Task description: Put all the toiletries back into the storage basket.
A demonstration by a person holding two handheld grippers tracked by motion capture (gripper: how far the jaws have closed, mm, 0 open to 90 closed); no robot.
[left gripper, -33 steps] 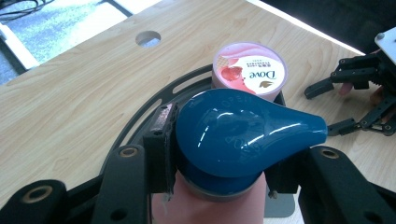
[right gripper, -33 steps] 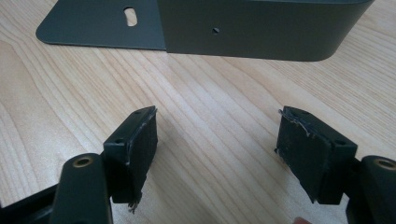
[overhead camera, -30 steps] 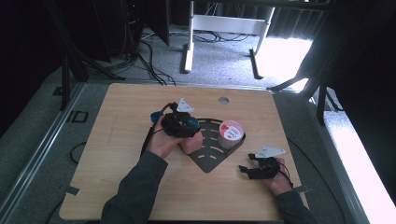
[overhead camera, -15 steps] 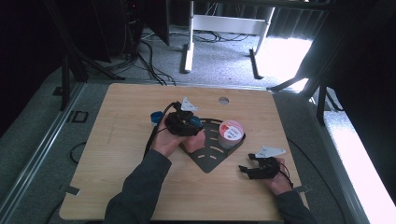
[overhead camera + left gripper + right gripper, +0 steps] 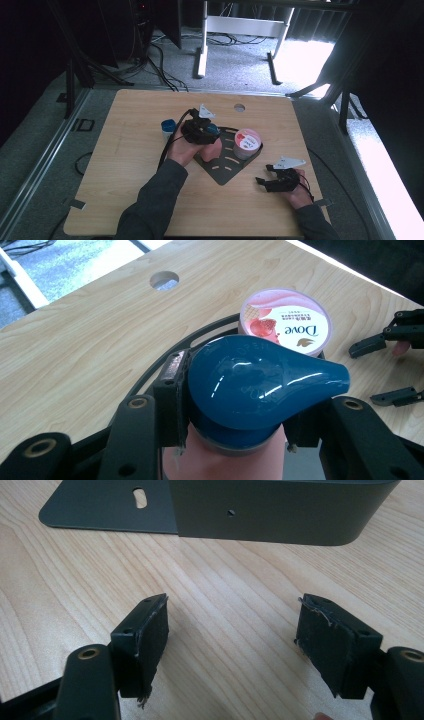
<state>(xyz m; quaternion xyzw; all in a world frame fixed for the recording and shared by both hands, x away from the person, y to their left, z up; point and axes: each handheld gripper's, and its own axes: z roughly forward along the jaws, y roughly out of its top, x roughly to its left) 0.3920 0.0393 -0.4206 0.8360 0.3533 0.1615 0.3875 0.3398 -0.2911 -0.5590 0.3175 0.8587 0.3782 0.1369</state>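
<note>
Since the earlier frames, your left gripper (image 5: 212, 136) has carried the pink bottle with the blue cap (image 5: 255, 385) a little toward the dark metal rack (image 5: 226, 170), and it is now over the rack's near edge; your right gripper (image 5: 272, 180) has not changed its place.

The left jaws are pinching the bottle just under the cap, one pad on each side of the neck. The right jaws are spread apart with nothing between them, and they rest low over the wooden table (image 5: 225, 615), just in front of the rack's wall (image 5: 280, 510).

I judge the step in hand is to set the bottle into the rack, beside the Dove ice-cream cup (image 5: 286, 321) that stands just ahead of the left jaws. To do it well, keep the bottle upright, bring it down slowly, and leave a gap to the cup so the cap's spout does not push it. Open the jaws only when the bottom sits flat. If the rack slides, your right gripper is near enough to hold it.

The bottle's body and its bottom are hidden under the cap and your hand (image 5: 187, 147), so I cannot tell if it already touches the rack. A small blue and white thing (image 5: 167, 127) behind the left gripper is too small to name.
</note>
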